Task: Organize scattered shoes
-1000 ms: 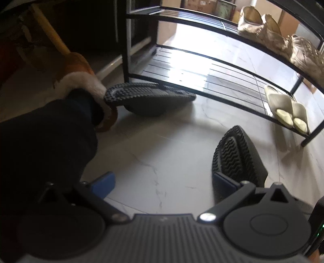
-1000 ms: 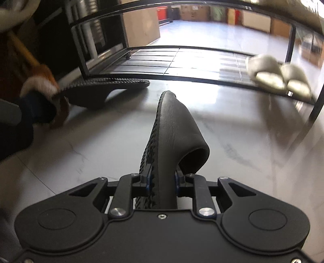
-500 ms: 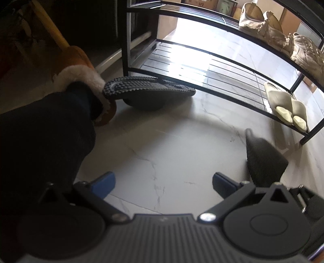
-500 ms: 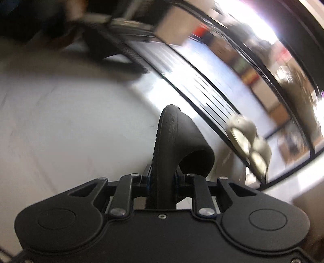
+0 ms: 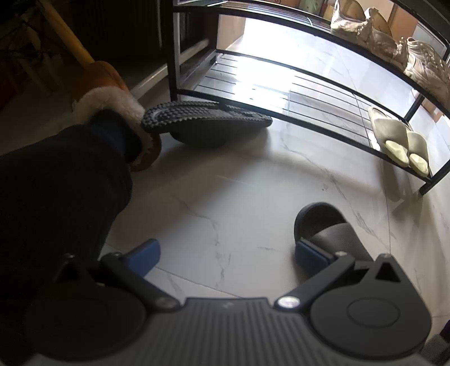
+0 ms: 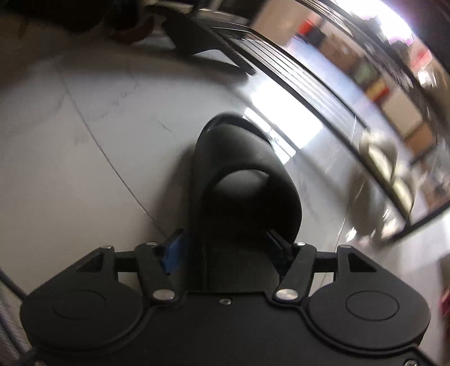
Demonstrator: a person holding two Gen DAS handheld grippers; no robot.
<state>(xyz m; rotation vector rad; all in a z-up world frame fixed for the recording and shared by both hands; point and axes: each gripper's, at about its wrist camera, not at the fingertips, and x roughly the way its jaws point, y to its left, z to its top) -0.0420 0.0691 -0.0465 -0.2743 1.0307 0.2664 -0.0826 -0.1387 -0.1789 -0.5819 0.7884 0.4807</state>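
Step in hand: righting one black slipper (image 6: 242, 180) on the floor (image 5: 225, 202), by my reading; it sat sole-down, strap up, lower right of the left wrist view.
Right claw (image 6: 227, 247): fingers stood apart with the slipper's heel between them; whether they pinched it I cannot tell, since the view was blurred.
Left claw (image 5: 227, 250): spread wide, holding nothing, low over the floor at lower centre.
Second black slipper (image 5: 208, 121): upside down, tread showing, resting against the shoe rack (image 5: 309, 73) at upper centre.
Next move: probably carrying the righted slipper to the rack's bare lower shelf; the mate calls for flipping first.
Only in left view: beige slippers (image 5: 399, 140) sharp on the lower shelf at right, gold shoes (image 5: 362, 25) on the shelf above, a fur-cuffed foot (image 5: 112, 112) at left.
Only in right view: the slipper's strap opening, seen from behind.
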